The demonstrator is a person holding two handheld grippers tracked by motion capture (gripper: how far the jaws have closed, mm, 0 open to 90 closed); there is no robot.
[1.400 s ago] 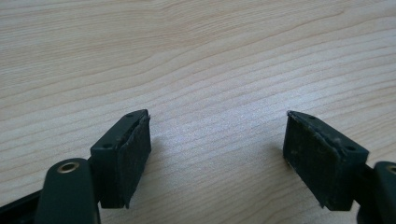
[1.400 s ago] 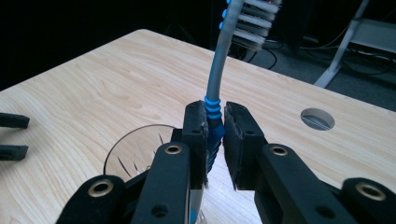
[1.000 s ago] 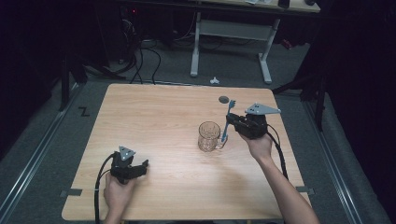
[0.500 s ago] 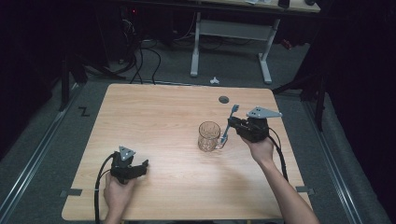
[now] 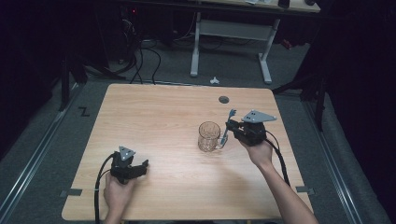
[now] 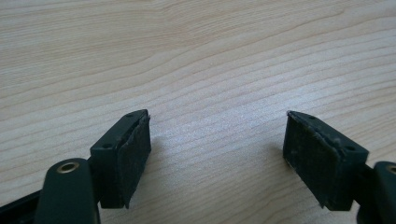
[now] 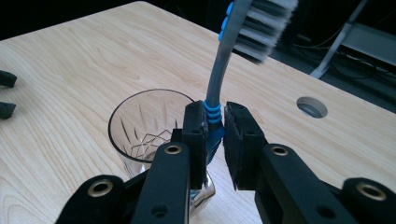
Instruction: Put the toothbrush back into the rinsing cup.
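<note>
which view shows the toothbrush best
The right gripper view: the toothbrush stands close up, bristle head on top, its blue-ribbed neck clamped in the right gripper beside the glass. The high view shows the toothbrush as a thin grey stick, too small for detail. The left gripper view looks at bare table.

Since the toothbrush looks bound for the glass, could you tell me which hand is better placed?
Right: the right gripper already clamps the toothbrush beside the glass mug; the left gripper rests open, far off.
</note>
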